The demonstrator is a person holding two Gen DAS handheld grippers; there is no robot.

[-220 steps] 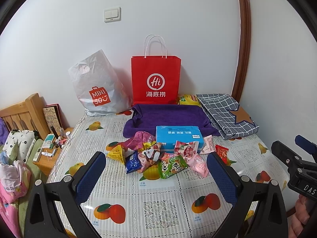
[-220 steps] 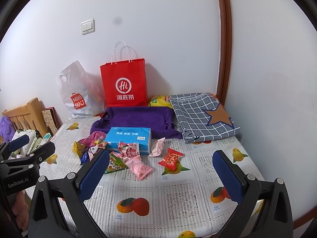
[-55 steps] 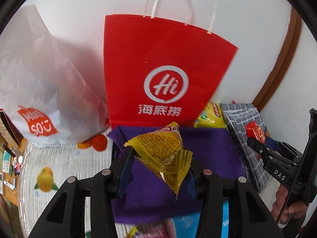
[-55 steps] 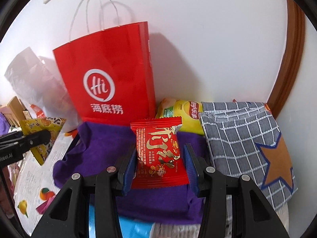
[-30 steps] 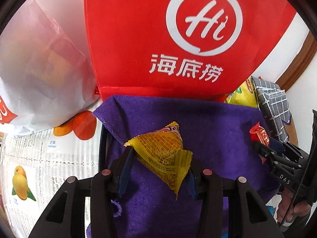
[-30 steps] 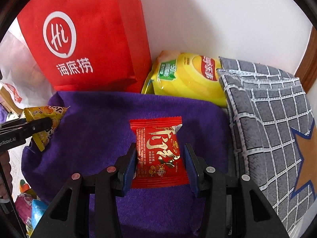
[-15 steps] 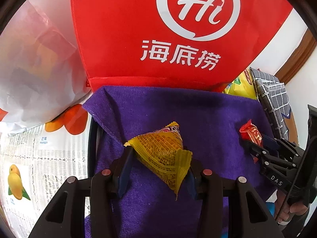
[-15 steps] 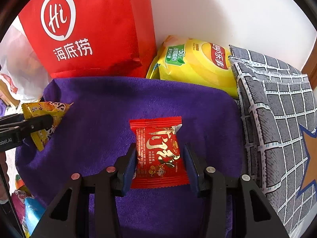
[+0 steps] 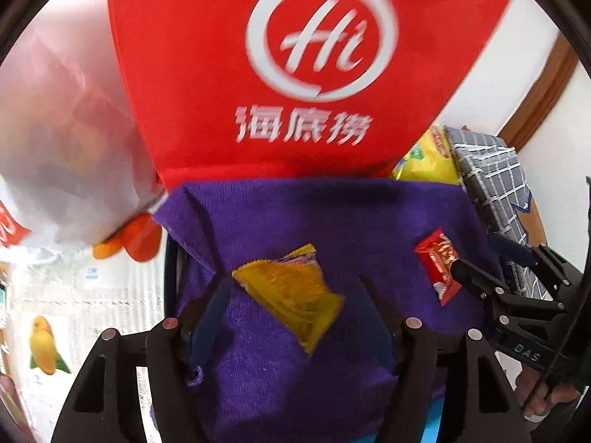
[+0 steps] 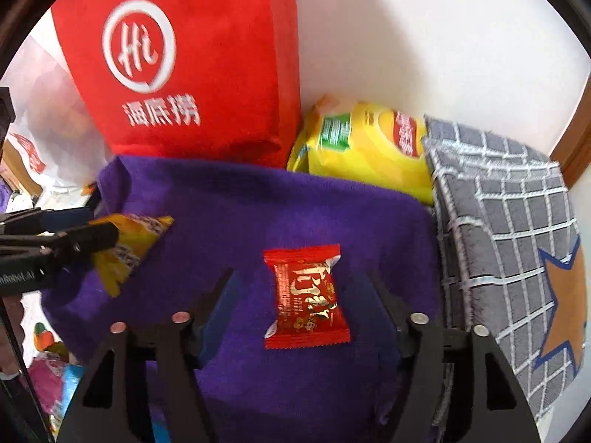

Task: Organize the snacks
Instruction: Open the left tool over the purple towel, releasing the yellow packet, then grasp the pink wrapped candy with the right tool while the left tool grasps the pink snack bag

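Two crinkly foil packets lie on the fuzzy purple cloth (image 10: 295, 199): a triangular yellow snack (image 9: 291, 291) near its left edge between the left gripper (image 9: 295, 295)'s opening, untouching jaws, and a rectangular red candy (image 10: 306, 299) mid-cloth between the right gripper (image 10: 299, 295)'s opening jaws, also clear of it.

My left gripper (image 9: 291, 302) has the triangular snack packet (image 9: 291, 295) between its opening jaws, on the folded towel (image 9: 332, 221), and the pads do not touch it. My right gripper (image 10: 299, 295) has the flat candy packet (image 10: 306, 299) between its opening jaws, also free of the pads, on the same towel. In the left wrist view the candy packet lies at three o'clock from the triangular packet. The paper bag (image 9: 295, 74) stands behind the towel at twelve o'clock, the plastic bag (image 9: 62, 147) at ten o'clock. The chips bag (image 10: 369, 147) lies at one o'clock behind the towel, and the checked cloth (image 10: 509, 229) at three o'clock beside it.
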